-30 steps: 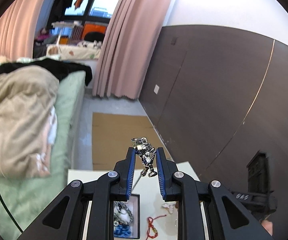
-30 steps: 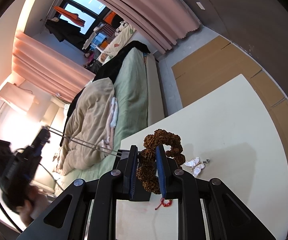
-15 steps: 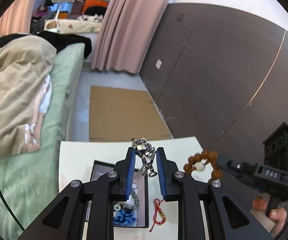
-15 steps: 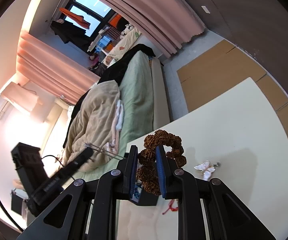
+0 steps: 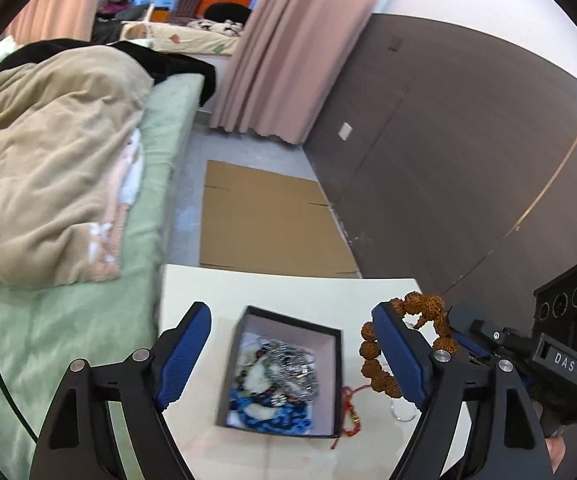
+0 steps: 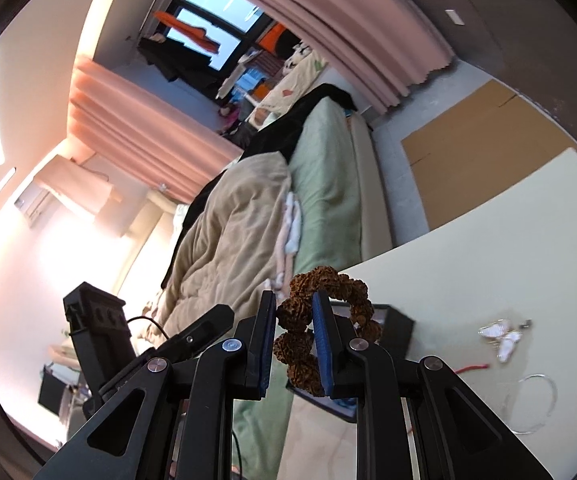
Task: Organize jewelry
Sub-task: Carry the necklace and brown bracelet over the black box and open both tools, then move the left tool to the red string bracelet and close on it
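Observation:
A black jewelry box (image 5: 330,338) with a white lining sits on the cream table (image 5: 272,288). It holds a silver chain piece (image 5: 292,364), blue beads (image 5: 272,420) and other pieces. My left gripper (image 5: 290,344) is open and empty above the box. My right gripper (image 6: 294,316) is shut on a brown rudraksha bead bracelet (image 6: 308,312), held just right of the box; the bracelet also shows in the left wrist view (image 5: 404,336). The box corner shows behind it (image 6: 398,328).
A red cord bracelet (image 5: 348,408) lies right of the box. A white butterfly piece (image 6: 502,338) and a clear ring (image 6: 534,402) lie on the table. A bed with a beige blanket (image 5: 48,168) is left; flat cardboard (image 5: 264,220) lies on the floor beyond.
My left gripper has opened and the silver figure chain it held now lies in the box. The right gripper with the bracelet has come closer to the box.

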`<state>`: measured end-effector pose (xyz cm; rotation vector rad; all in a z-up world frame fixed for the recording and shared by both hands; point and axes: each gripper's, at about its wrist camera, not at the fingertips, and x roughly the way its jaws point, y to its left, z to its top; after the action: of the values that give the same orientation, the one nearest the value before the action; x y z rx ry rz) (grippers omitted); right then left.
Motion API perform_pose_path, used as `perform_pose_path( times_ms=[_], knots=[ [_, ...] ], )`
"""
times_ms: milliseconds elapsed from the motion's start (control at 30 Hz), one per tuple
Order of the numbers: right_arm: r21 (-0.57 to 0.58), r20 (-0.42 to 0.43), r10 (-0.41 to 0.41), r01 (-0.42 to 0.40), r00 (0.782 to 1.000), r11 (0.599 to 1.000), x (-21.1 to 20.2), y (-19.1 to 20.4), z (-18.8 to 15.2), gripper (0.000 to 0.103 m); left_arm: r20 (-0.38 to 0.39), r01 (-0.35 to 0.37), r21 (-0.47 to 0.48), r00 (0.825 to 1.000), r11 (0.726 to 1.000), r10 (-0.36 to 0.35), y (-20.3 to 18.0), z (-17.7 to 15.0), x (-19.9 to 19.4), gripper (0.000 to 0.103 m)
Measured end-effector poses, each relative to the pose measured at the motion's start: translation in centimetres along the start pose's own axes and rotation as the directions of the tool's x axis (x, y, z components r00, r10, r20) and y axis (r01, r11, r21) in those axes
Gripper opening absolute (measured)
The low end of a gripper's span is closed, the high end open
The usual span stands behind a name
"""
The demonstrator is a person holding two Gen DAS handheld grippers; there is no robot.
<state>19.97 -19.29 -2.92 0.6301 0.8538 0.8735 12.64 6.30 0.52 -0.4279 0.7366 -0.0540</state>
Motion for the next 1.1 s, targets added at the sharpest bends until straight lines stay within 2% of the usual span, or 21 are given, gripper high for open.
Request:
perform_pose_path(
  times_ms=[233,333,433,500,567,633,900,933,1033,1100],
  knots=[
    [-0.017,-0.043,-0.045,0.045,0.998,0.999,3.0,0.7,-1.1,0.020,0.011,0.000,-0.011,1.000,1.000,0.001,1.4,-0.1,-1.4,0.083],
    [-0.050,-0.033,-0.123,0.121,0.992,0.991,3.5,0.9,-1.3,0.020,0.016,0.012,-0.027,1.000,1.000,-0.011,2.0,-0.1,-1.8,0.083],
    [-0.089,-0.059,-0.189,0.183,0.980,0.979,4.7,1.2,-1.6,0.021,0.019,0.016,-0.036,1.000,0.999,-0.016,2.4,-0.1,-2.2,0.083],
    [-0.077,-0.101,-0.196,0.189,0.975,0.979,5.6,0.7,-1.7,0.025,0.022,0.018,-0.038,1.000,0.999,-0.017,2.6,-0.2,-2.4,0.083],
    [-0.062,-0.094,-0.201,0.196,0.975,0.979,5.2,0.3,-1.8,0.039,0.021,0.017,-0.040,1.000,0.999,-0.016,2.7,-0.2,-2.5,0.083],
    [-0.060,-0.073,-0.210,0.206,0.975,0.977,4.5,0.1,-1.8,0.043,0.017,0.015,-0.038,1.000,0.999,-0.014,2.7,-0.3,-2.4,0.083],
    [-0.024,-0.039,-0.223,0.222,0.974,0.975,0.6,-1.1,-1.1,0.045,-0.008,0.015,0.003,1.000,1.000,-0.015,1.2,-0.9,-1.7,0.083],
    [-0.018,-0.035,-0.226,0.225,0.974,0.974,0.0,-1.3,-0.9,0.049,-0.013,0.016,0.015,1.000,1.000,-0.016,0.8,-1.1,-1.5,0.083],
    [-0.015,-0.013,-0.242,0.241,0.970,0.970,-1.6,-1.7,-0.7,0.073,-0.028,0.019,0.046,0.999,0.999,-0.018,-0.4,-1.5,-1.0,0.083],
    [-0.017,-0.004,-0.251,0.251,0.968,0.968,-2.7,-1.9,-0.6,0.075,-0.038,0.022,0.063,0.999,0.998,-0.020,-1.1,-1.8,-0.7,0.083]
  ],
)
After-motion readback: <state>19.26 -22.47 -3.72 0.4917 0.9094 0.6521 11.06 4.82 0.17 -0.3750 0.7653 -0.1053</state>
